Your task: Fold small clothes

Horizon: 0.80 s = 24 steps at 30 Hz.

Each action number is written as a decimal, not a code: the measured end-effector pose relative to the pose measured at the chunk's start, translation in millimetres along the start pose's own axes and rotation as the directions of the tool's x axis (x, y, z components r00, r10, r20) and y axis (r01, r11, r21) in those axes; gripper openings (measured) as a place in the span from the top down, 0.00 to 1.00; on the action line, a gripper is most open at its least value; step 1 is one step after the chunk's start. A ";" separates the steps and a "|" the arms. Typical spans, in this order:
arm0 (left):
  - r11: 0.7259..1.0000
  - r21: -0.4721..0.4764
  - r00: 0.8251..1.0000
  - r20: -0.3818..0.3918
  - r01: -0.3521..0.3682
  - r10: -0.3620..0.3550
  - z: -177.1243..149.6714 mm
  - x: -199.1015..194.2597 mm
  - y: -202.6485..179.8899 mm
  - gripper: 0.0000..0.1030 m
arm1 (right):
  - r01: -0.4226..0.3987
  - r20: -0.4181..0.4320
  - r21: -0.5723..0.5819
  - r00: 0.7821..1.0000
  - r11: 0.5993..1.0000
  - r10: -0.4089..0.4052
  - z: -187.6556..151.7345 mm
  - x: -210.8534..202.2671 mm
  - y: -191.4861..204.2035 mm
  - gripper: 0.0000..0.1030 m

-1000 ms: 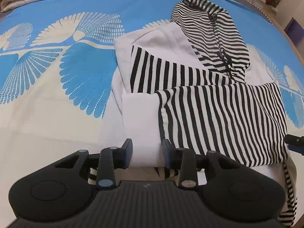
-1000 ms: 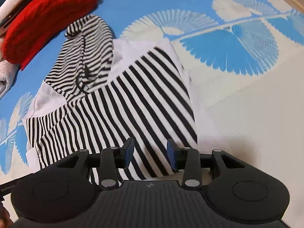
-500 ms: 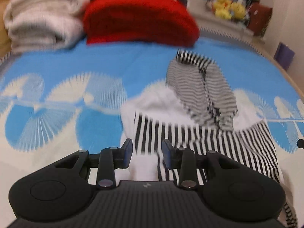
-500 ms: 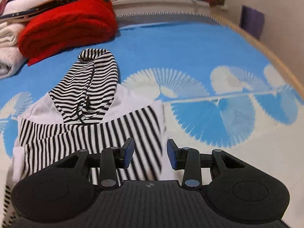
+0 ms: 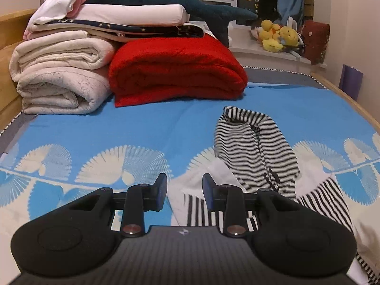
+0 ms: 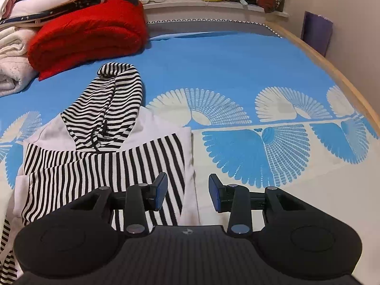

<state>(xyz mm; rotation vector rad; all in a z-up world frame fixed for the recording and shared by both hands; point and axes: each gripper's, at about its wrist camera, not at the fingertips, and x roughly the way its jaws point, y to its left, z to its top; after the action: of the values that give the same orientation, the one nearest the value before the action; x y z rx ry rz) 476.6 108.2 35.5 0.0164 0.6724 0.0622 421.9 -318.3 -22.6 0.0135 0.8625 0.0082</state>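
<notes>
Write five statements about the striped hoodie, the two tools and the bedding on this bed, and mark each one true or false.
1. The left tool is shut on the striped hoodie. False: its jaws stand apart and grip nothing.
2. The hood lies spread toward the red blanket, past the hoodie's folded body. True.
3. The right tool is open and holds nothing. True.
4. The red blanket lies on top of the hoodie. False: it sits apart from it, with bare blue bedsheet between them.
5. Yellow plush toys sit on the window sill beyond the bed. True.
</notes>
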 end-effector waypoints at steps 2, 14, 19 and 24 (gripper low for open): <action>0.999 0.030 1.000 -0.006 0.019 -0.019 21.7 8.6 0.3 0.64 | 0.002 -0.003 0.005 1.000 1.000 -0.002 1.5 0.6 -4.8 0.62; 0.985 0.108 0.988 -0.090 0.138 -0.128 121.7 182.8 -27.4 0.81 | 0.015 -0.008 0.042 1.000 0.999 -0.014 8.2 10.3 -18.2 0.62; 0.986 0.053 0.976 -0.158 0.159 -0.149 125.7 272.2 -45.7 0.88 | 0.010 -0.031 0.052 0.999 0.999 -0.009 8.7 21.9 -16.1 0.62; 0.987 -0.009 0.966 -0.203 0.162 -0.161 123.3 341.9 -59.9 0.88 | 0.006 -0.061 0.049 0.998 0.999 -0.003 4.1 33.6 -12.6 0.62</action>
<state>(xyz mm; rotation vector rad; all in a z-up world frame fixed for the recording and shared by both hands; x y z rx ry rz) 823.4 70.5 -82.9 -0.0380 0.8764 -0.0971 446.9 -330.5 -45.6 0.0574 0.9238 -0.0171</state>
